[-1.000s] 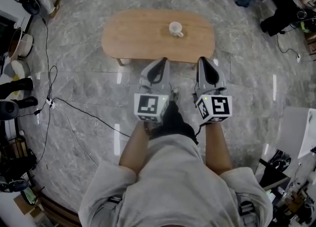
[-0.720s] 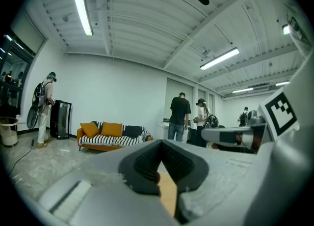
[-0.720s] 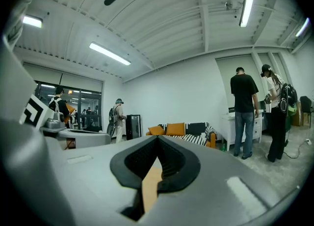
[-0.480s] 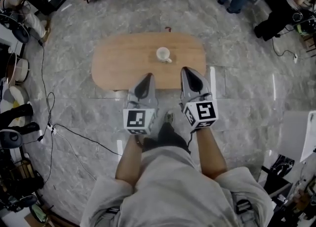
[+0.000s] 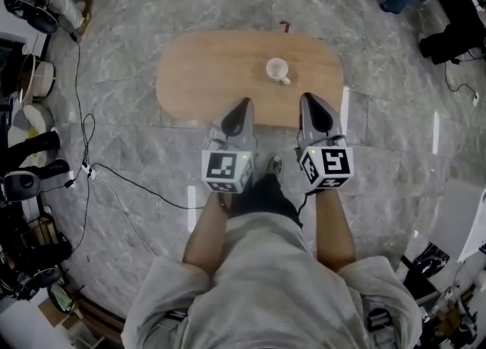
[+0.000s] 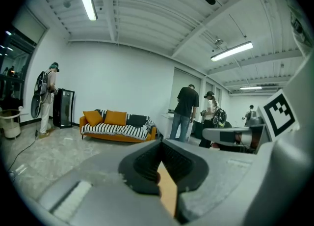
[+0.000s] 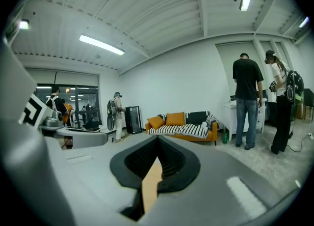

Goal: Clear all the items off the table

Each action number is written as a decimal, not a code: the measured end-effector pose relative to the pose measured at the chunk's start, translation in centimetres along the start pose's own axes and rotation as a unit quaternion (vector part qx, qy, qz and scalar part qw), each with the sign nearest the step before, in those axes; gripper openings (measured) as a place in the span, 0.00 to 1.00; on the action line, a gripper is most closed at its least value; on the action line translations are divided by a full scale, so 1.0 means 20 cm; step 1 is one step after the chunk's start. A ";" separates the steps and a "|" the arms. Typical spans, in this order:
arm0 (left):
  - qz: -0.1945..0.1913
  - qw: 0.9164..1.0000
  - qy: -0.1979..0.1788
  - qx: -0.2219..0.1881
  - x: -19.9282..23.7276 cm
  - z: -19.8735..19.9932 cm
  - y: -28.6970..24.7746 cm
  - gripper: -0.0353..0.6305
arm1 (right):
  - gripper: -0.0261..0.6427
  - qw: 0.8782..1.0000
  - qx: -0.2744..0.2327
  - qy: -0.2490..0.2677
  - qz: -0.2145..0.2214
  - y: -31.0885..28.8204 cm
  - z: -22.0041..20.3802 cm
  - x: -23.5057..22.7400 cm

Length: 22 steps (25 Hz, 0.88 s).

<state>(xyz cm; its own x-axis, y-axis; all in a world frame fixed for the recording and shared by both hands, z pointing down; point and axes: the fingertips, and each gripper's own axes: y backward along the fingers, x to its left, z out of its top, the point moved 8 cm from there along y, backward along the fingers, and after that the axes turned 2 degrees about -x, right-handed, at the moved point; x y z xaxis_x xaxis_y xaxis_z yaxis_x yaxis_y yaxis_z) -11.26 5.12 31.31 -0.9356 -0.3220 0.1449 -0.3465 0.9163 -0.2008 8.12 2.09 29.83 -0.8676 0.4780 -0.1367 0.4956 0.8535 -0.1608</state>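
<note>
A white cup [image 5: 277, 70] with its handle to the right stands on the oval wooden table [image 5: 213, 74], right of the middle. My left gripper [image 5: 244, 102] and my right gripper [image 5: 309, 98] are held side by side, tips over the table's near edge, short of the cup. Both are shut with nothing in them. In the left gripper view the left gripper [image 6: 159, 144] shows dark pads meeting at the tip, with a sliver of wood below. The right gripper view has the right gripper [image 7: 157, 140] looking the same.
Black cables [image 5: 114, 177] run over the marble floor at the left, beside gear along the wall. A small red thing [image 5: 285, 27] lies beyond the table. An orange sofa [image 6: 117, 126] and standing people [image 7: 248, 99] are across the room.
The head view has swung, and the table sits differently in frame. Both grippers have come forward from just short of the table's near edge to over it, still shut and side by side.
</note>
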 end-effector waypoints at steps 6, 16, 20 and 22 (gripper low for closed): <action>-0.017 0.999 0.027 0.031 0.26 -0.11 -0.10 0.08 | 0.05 0.999 0.046 0.012 -0.016 -0.21 -0.11 0.09; -0.060 0.996 0.036 0.062 0.53 -0.31 -0.38 0.08 | 0.05 0.994 0.097 0.025 -0.046 -0.52 -0.32 0.05; -0.077 0.992 0.036 0.091 0.56 -0.44 -0.52 0.08 | 0.05 0.991 0.122 0.018 -0.057 -0.58 -0.46 -0.04; -0.079 0.990 0.034 0.110 0.57 -0.51 -0.60 0.08 | 0.05 0.989 0.138 0.018 -0.058 -0.64 -0.54 -0.11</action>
<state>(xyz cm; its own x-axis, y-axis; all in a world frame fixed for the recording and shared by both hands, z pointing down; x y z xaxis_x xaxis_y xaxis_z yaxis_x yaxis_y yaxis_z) -17.02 -7.15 45.29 -0.8644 -0.4341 0.2539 -0.5016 0.7796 -0.3749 3.27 -7.65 42.70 -0.9175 0.3921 -0.0671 0.3806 0.8162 -0.4346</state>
